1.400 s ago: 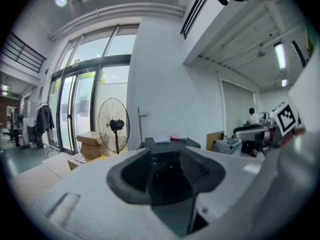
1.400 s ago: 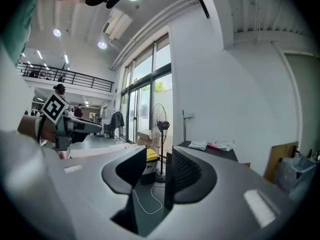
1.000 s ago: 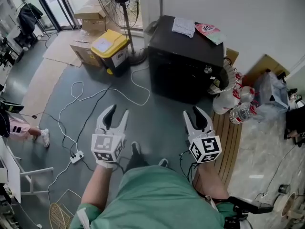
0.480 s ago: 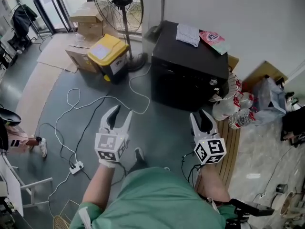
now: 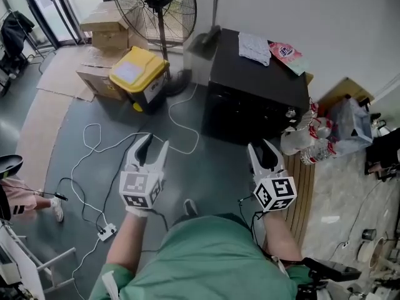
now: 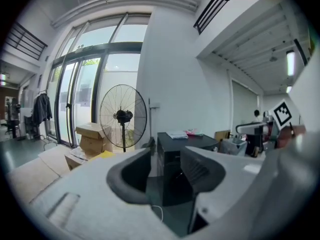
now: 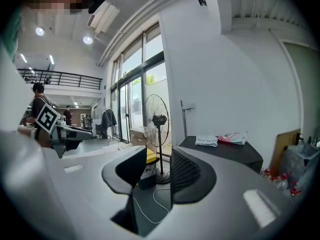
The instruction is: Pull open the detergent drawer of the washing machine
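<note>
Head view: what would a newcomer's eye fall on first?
The left gripper and right gripper, each with a marker cube, hang open and empty over the grey floor. Ahead of them stands a black machine, with a large fan and a yellow bin to its left.

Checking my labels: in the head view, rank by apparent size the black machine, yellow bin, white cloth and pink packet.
1. black machine
2. yellow bin
3. white cloth and pink packet: look alike, unranked
</note>
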### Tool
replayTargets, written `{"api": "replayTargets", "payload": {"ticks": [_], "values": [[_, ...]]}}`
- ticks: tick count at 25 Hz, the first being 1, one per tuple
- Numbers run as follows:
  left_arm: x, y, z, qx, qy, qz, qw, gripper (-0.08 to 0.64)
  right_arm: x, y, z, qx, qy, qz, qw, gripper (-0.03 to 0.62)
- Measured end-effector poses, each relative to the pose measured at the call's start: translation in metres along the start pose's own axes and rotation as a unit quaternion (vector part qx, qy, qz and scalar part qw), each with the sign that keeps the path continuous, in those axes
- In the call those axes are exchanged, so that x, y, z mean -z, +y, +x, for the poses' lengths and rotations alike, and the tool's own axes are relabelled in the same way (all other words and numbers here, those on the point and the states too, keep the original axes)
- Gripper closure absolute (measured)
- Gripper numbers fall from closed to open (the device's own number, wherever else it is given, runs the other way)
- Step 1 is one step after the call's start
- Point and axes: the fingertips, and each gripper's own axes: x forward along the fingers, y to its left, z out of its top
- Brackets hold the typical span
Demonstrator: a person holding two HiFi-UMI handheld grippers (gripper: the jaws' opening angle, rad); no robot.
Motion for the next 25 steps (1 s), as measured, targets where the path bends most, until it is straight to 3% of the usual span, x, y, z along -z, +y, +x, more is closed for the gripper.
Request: {"api": "replayTargets", "payload": {"ticks": [7,14,25], "values": [[0.016,0.040,0.016,0.009,0.010,-0.023,0.9996,0.373,0.006,0.018,0.040,0.003,0.023,-0.002,1.000,0.453],[0.029,0.047,0.034,0.017,0.023,-0.033,0.9991,0.373,0.021,0.011,0.062,0.005,0.042,0.004,0.999,0.453],[0.017,0.065,0.074,-0.012,0.030,-0.029,0.9991,0.374,0.022,-0.013,0.126,-0.030,0.044,0.019,0.998,0.453]]}}
